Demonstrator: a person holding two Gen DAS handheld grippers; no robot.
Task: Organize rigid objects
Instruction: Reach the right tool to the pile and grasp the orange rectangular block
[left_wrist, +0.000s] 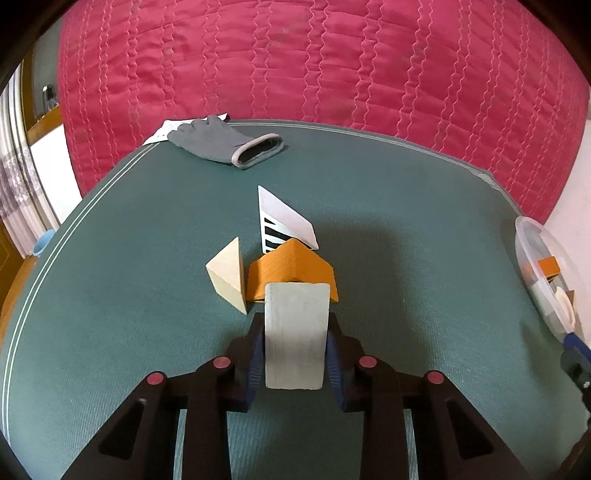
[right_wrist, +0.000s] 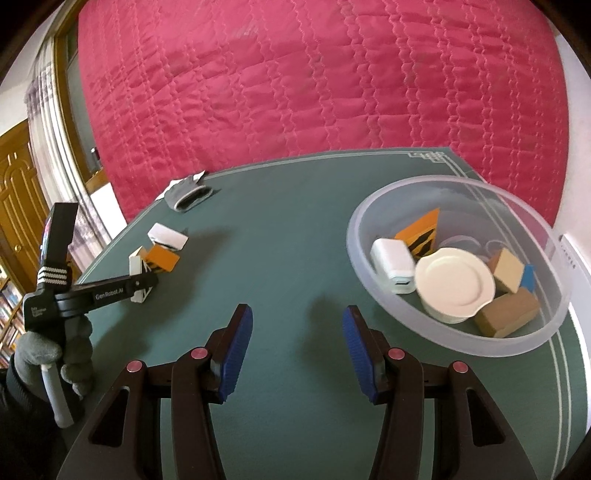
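Note:
My left gripper (left_wrist: 295, 350) is shut on a white rectangular block (left_wrist: 296, 334), held over the green table (left_wrist: 110, 295). Just beyond it lie an orange roof-shaped block (left_wrist: 291, 271), a cream triangular block (left_wrist: 227, 280) and a white wedge with black stripes (left_wrist: 284, 219). My right gripper (right_wrist: 297, 350) is open and empty above the table. To its right stands a clear plastic bowl (right_wrist: 406, 314) holding a white plate (right_wrist: 454, 282), a white charger (right_wrist: 393, 264), an orange striped block (right_wrist: 421, 234) and cardboard-coloured blocks (right_wrist: 508, 315). The left gripper (right_wrist: 142, 286) with its block also shows in the right wrist view.
A grey glove (left_wrist: 221, 142) lies on white paper at the table's far edge. A pink quilted cover (left_wrist: 314, 62) rises behind the table. The bowl's rim (left_wrist: 535, 258) shows at the right edge of the left wrist view. A wooden door (right_wrist: 18, 206) is at far left.

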